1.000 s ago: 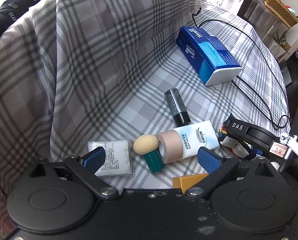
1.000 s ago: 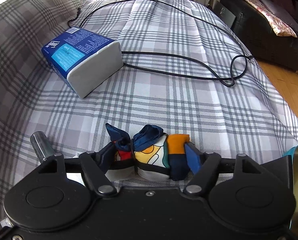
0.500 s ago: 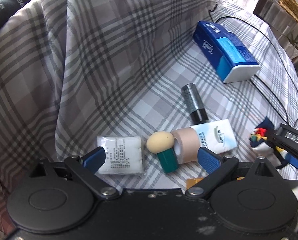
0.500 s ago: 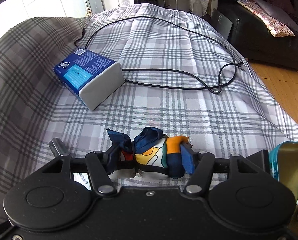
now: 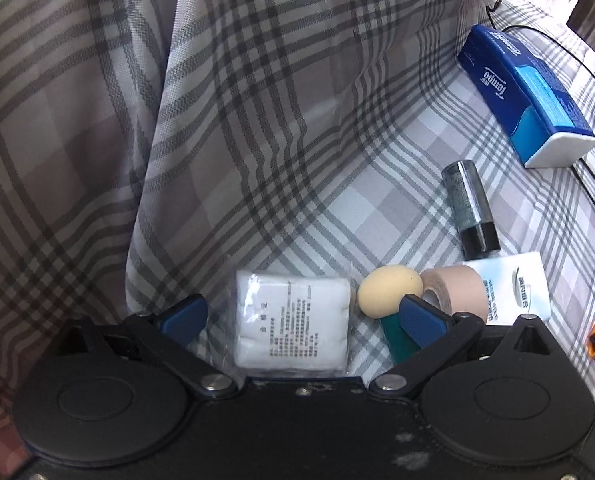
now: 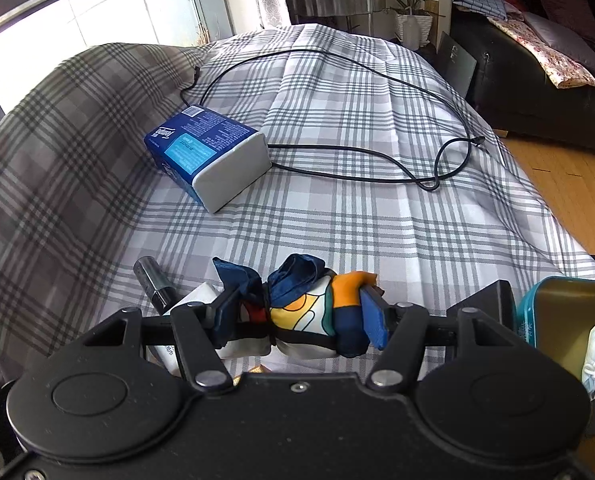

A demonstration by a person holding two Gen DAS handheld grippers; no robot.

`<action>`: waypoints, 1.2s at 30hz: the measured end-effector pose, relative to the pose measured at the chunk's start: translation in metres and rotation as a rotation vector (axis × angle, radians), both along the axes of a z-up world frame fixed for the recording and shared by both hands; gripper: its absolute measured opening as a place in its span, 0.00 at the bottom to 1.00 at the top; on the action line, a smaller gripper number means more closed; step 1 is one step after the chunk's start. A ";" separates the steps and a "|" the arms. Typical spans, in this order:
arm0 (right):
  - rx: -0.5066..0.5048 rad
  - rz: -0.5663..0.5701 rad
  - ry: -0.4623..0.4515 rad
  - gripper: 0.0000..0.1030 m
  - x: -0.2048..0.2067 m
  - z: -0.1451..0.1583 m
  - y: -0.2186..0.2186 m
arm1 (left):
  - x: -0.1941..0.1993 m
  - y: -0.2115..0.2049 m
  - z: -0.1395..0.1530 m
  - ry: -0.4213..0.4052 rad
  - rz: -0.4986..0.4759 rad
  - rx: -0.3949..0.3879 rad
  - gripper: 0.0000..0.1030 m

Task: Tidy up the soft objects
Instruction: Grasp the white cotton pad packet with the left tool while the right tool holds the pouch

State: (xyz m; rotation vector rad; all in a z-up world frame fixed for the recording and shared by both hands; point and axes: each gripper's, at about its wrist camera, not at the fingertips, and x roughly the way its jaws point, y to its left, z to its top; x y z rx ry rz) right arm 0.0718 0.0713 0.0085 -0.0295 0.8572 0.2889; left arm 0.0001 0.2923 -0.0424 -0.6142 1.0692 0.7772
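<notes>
Soft objects are spread on the checked cloth (image 5: 337,152): a white cotton pack (image 5: 291,322) is seen between the wide-apart fingers of the left gripper (image 5: 297,318), whose jaws have just been opening and do not press it. Just right of it a beige sponge (image 5: 389,290) and a tape roll (image 5: 453,294) are lying. A colourful scarf bundle (image 6: 301,312) is clenched in the right gripper (image 6: 297,316), near a blue tissue box (image 6: 209,152).

Sponge (image 5: 389,290), tape roll (image 5: 453,290) crowd cotton pack (image 5: 291,322); left side clear.
</notes>
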 end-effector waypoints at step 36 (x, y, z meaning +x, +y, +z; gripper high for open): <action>0.146 0.031 -0.019 0.57 -0.022 0.001 -0.043 | -0.025 -0.004 0.027 -0.012 0.036 0.020 0.97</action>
